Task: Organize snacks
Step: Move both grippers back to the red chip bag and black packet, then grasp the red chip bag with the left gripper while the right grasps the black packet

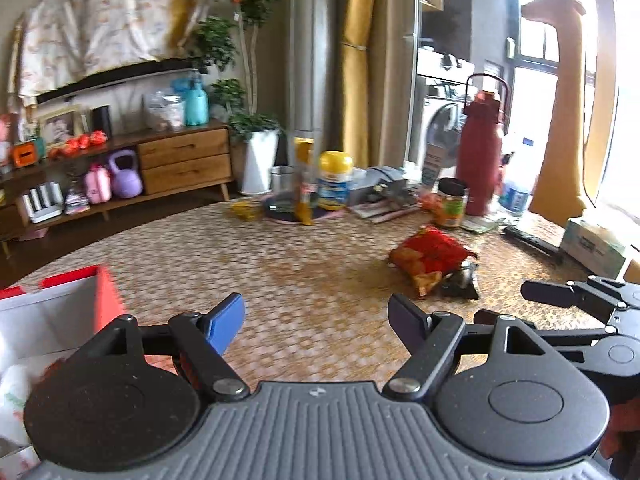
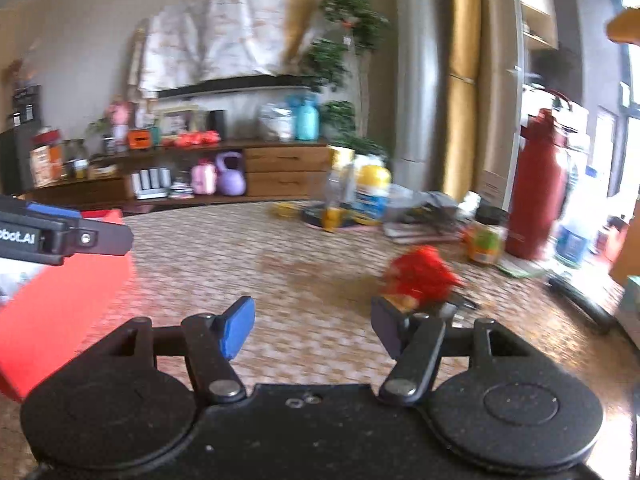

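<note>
Red crinkled snack bag [image 1: 432, 258] on woven table [image 1: 280, 264], left gripper [image 1: 316, 320] and right gripper [image 2: 312, 324] both spread, empty

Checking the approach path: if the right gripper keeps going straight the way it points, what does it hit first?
Likely nothing close: the right gripper is open and faces bare table. The red snack bag lies right of that line, by the right finger. Farther ahead sits the yellow-lidded jar; depth is unclear.

Black claw [image 2: 314, 326]; one blue pad [image 2: 239, 328] (silver screws)
</note>
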